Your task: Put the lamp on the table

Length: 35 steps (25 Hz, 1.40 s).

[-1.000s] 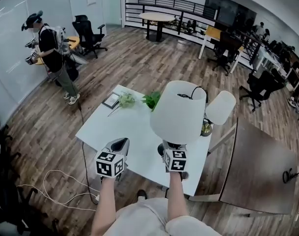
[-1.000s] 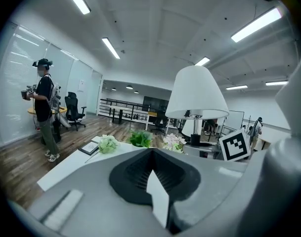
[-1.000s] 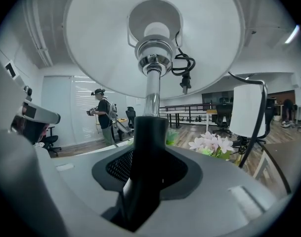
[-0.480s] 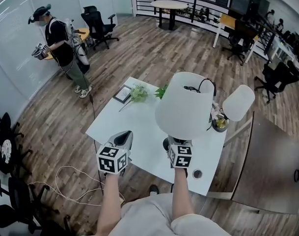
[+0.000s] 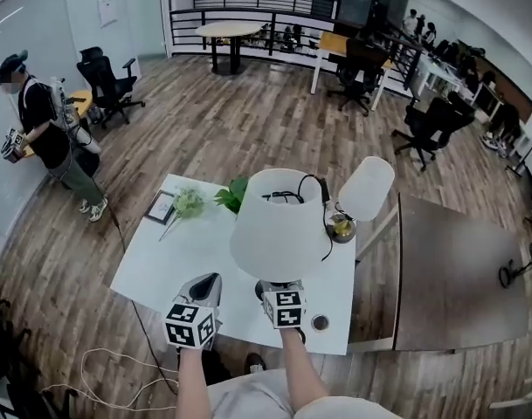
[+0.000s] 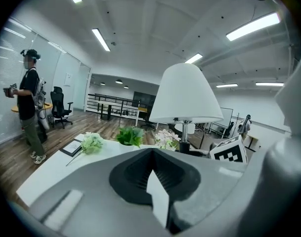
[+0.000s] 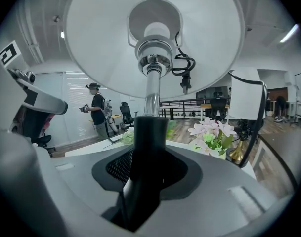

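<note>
One white table [image 5: 156, 264] is spreading out ahead of both grippers, and the lamp [image 5: 279, 225] is hanging over its near right part, directly above the right gripper [image 7: 145, 181], whose jaws are clamping the black lower stem; whether the foot is touching the tabletop cannot be made out. The left gripper [image 5: 206, 285] is hovering just left of it over the near edge, jaws pressed together on nothing. Beyond the right gripper and slightly right, a second lamp [image 5: 366, 188] is standing on the table, and a pale pot [image 7: 217, 153] beside its brass base is holding pink and white flowers [image 7: 209, 131]. Ahead of the left gripper, a green plant [image 5: 233, 195], a pale bouquet [image 5: 189, 202] and a picture frame [image 5: 161, 208] are sitting on the far side. Compared with half a second ago, the grip is unchanged, while the person [image 5: 38, 138] far off to the left is showing nearer the head view's edge. The lamp is standing upright, its long axis vertical: chrome stem rising from the jaws, white shade widening downward, black cord [image 5: 325, 225] trailing from the top.
</note>
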Motion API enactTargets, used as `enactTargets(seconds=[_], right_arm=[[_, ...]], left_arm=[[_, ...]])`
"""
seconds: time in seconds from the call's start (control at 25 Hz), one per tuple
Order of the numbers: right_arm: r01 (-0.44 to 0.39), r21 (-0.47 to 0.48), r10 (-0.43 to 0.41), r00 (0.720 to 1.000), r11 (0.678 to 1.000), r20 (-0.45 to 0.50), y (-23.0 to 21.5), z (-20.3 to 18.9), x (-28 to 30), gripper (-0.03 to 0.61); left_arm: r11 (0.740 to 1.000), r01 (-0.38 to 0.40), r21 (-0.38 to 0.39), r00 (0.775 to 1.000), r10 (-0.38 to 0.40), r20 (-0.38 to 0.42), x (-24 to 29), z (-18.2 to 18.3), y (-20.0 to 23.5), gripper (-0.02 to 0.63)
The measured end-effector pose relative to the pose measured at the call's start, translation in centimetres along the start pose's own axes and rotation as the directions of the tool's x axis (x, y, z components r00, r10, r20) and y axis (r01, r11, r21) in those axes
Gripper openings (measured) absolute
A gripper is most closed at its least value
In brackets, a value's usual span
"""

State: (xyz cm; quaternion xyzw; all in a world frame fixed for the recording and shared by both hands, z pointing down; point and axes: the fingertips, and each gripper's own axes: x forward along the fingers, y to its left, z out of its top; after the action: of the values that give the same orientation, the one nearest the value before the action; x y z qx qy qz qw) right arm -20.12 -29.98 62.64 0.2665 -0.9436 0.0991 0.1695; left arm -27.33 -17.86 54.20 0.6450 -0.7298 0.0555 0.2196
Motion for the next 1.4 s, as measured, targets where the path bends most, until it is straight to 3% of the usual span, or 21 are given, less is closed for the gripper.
enactTargets(seconds=[0.16,0.32,0.64,0.8,1.12,1.4], right_arm=[[0.049,0.024,-0.050,0.999,0.998,0.007,-1.3,-0.1,-0.1,0.164],[0.134,0.046,-0.135,0.990,0.990,0.029,-2.5,0.0,0.0,0.164],[0.298,0.153,-0.306,0.951,0.942,0.036,-2.7,-0.1,0.5,0.164],[0.359,0.139,-0.364,0.931,0.923,0.010,-2.4,-0.7,0.2,0.164],[0.460,0.203,-0.470,0.882,0.864,0.002,-1.3,-1.9,-0.7,0.164],[0.554,0.297,-0.582,0.813,0.778,0.008,-0.2,-3.6,-1.7,0.164]], left_arm=[[0.993,0.107,0.039,0.994,-0.107,-0.012,3.0,0.8,-2.0,0.000],[0.970,0.221,0.102,0.975,-0.219,-0.032,5.2,2.5,-3.1,0.000],[0.920,0.362,0.149,0.932,-0.356,-0.071,7.0,5.3,-1.4,0.000],[0.887,0.437,0.151,0.899,-0.422,-0.120,7.8,4.3,-1.8,0.000],[0.805,0.563,0.186,0.825,-0.534,-0.186,8.3,4.3,-2.6,0.000],[0.721,0.651,0.237,0.757,-0.594,-0.270,7.4,2.5,-2.9,0.000]])
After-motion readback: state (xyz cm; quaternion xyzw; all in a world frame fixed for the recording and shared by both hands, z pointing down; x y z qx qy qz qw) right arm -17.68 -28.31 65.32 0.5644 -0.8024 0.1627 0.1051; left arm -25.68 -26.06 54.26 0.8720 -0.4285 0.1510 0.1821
